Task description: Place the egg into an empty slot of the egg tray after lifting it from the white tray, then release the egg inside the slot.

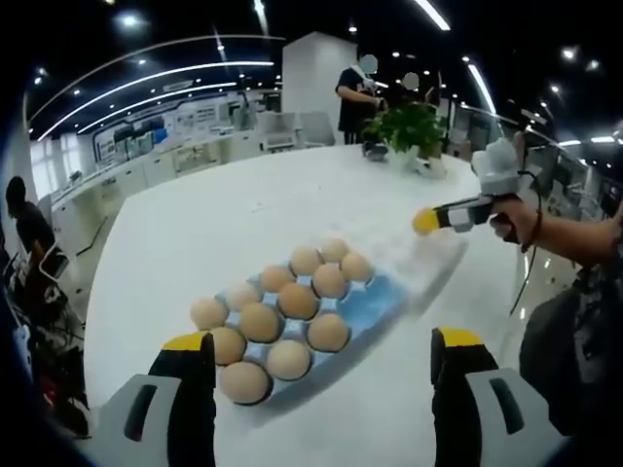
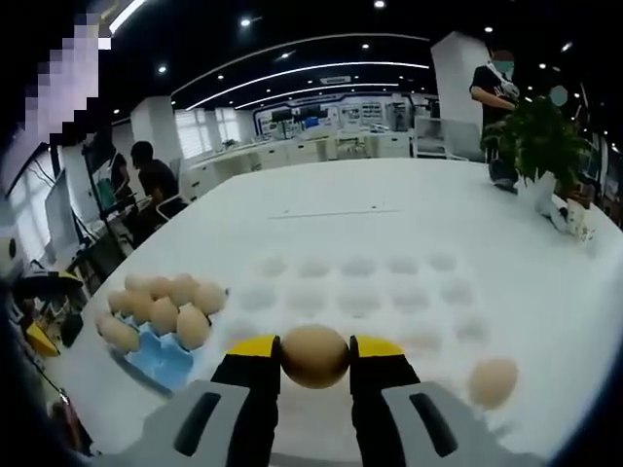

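Potted plant (image 1: 410, 125) on white table (image 1: 224, 224)

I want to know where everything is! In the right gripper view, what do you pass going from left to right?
Blue egg tray with its eggs → the egg held in the right gripper → a loose egg on the white tray → the potted plant.

Open-plan office hall, dark ceiling, bright strip lighting.

Curved light strips (image 1: 146, 83) arcing across upper left; large white table (image 1: 243, 209) spreading through centre; potted plant (image 1: 409, 126) at upper right near a white column (image 1: 311, 83); white counters (image 2: 321, 148) along the far wall, possibly workstations; seated person (image 2: 156, 185) at left.
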A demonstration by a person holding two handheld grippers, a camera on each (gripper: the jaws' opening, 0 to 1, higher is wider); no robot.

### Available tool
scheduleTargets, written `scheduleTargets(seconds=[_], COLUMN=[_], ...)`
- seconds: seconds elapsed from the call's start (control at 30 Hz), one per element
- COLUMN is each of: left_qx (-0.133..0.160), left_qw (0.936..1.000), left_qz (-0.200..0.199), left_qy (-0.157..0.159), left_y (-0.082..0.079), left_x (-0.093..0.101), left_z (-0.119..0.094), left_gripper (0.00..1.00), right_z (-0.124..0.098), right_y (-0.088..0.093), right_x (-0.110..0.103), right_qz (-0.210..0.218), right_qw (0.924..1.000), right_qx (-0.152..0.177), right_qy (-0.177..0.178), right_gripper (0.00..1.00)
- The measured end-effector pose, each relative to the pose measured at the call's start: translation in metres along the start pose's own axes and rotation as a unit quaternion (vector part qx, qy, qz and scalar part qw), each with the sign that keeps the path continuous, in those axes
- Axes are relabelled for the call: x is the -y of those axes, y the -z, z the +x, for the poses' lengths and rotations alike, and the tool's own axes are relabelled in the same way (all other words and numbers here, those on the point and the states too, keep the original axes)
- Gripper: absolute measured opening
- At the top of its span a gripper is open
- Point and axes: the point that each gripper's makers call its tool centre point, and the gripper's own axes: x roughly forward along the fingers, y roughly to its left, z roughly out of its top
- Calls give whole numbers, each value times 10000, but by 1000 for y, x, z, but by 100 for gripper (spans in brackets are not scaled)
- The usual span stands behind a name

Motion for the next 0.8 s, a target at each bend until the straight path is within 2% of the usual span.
scheduleTargets(seconds=[0.8], left_qx=[-21], left_qw=[10000], left_qz=[-12], left_qy=[-12], left_y=[2], left_x=[1], left_z=[1], left_gripper=[93], right_z=[14], right_y=[9], right_x=[-79], right_qz=[-282], right_qw=[9955], right_qx=[-217], right_qy=[-877], right_gripper=[28])
